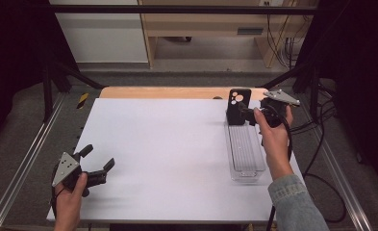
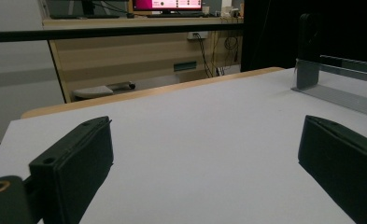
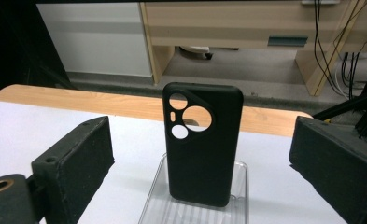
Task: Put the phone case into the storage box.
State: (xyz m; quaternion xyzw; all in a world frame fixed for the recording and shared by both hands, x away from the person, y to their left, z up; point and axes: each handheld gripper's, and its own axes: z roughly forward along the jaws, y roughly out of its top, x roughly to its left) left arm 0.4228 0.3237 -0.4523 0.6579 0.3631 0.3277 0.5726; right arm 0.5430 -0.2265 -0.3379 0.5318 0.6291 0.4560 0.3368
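Phone case [image 3: 202, 144] stood upright at the far end of the clear tray [image 1: 246, 166] near the table's [image 1: 167, 159] far-right corner, not gripped; right gripper [image 1: 252, 114] wide open around it, left gripper [image 1: 98, 161] open, empty, near-left corner.

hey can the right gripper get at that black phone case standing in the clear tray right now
Probably yes. The right gripper sits just beside the phone case, jaws open with the case upright between and ahead of them at the tray's far end. Nothing stands in the gap.
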